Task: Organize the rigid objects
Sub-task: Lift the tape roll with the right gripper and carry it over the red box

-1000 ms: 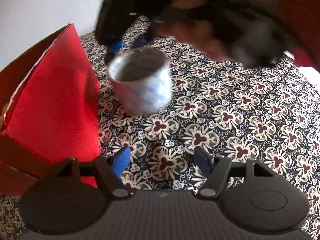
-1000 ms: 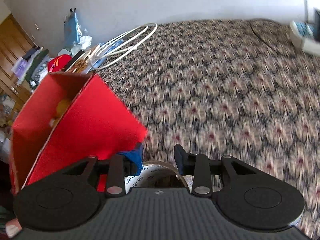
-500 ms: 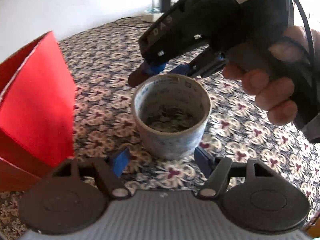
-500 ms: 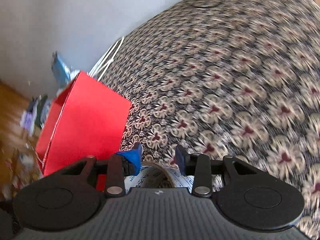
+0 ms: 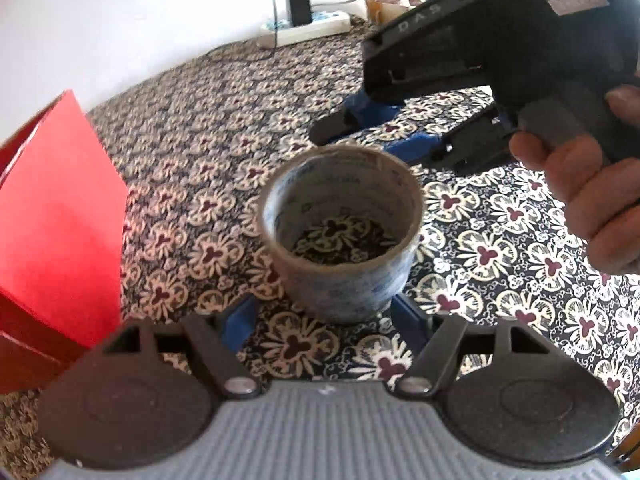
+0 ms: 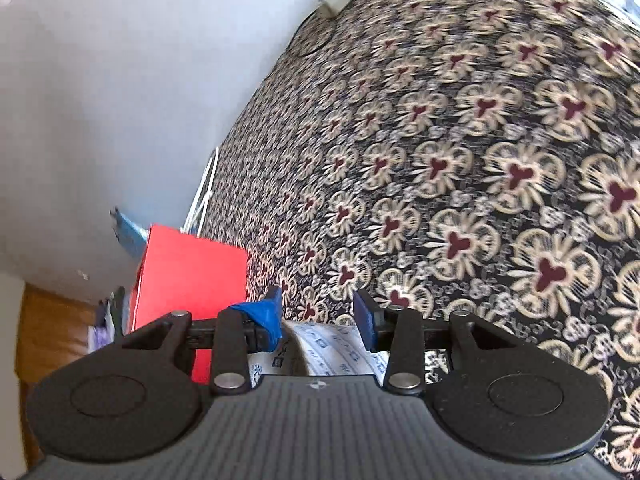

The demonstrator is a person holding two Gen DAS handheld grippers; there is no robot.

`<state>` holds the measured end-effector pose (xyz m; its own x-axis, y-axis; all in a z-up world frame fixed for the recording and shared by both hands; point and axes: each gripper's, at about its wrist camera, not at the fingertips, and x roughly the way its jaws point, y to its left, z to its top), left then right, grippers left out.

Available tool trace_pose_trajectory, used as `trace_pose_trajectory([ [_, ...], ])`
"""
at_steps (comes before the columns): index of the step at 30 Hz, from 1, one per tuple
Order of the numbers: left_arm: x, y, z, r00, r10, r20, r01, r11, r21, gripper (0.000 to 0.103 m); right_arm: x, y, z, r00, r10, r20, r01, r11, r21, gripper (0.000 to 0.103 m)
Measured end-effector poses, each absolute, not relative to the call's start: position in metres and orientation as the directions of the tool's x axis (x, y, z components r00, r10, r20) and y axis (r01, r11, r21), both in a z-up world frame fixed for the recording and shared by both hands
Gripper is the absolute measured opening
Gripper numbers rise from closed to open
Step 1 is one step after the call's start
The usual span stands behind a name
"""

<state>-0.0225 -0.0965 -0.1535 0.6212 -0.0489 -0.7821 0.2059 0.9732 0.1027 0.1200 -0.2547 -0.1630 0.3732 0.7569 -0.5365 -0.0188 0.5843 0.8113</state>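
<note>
A roll of clear tape (image 5: 340, 236) with blue print stands on its end on the flowered cloth (image 5: 500, 248). My left gripper (image 5: 324, 320) is open, its blue fingertips on either side of the roll's near base, not pressing it. A hand (image 5: 592, 200) holds my right gripper (image 5: 380, 140) just past the roll's far rim. Its jaws are opening and its pads are clear of the roll. The right wrist view shows the roll (image 6: 332, 348) low between the right gripper (image 6: 318, 312) fingers. A red box (image 5: 56, 220) stands left of the roll.
A white power strip (image 5: 304, 30) with a black charger lies at the cloth's far edge by the wall. In the right wrist view the red box (image 6: 192, 276) sits at the cloth's edge, with white wire hangers (image 6: 204, 196) and a wooden floor (image 6: 52, 332) beyond.
The right gripper brought the tilted roll away from the red box, stood it on the cloth before the left fingers, and spread its jaws off it. The left gripper edged closer.
</note>
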Motion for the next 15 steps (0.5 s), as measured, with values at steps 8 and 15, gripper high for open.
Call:
trace_pose_trajectory([
  [8, -0.014, -0.109, -0.157, 0.634, -0.039, -0.773, 0.232, 0.962, 0.142, 0.076, 0.107, -0.276, -0.172, 0.374, 0.783, -0.496, -0.006, 0.537, 0.843, 0.024],
  [15, -0.011, -0.114, -0.159, 0.651, -0.025, -0.759, 0.256, 0.948, 0.188, 0.077, 0.101, -0.31, -0.187, 0.398, 0.778, -0.486, 0.05, 0.51, 0.858, 0.024],
])
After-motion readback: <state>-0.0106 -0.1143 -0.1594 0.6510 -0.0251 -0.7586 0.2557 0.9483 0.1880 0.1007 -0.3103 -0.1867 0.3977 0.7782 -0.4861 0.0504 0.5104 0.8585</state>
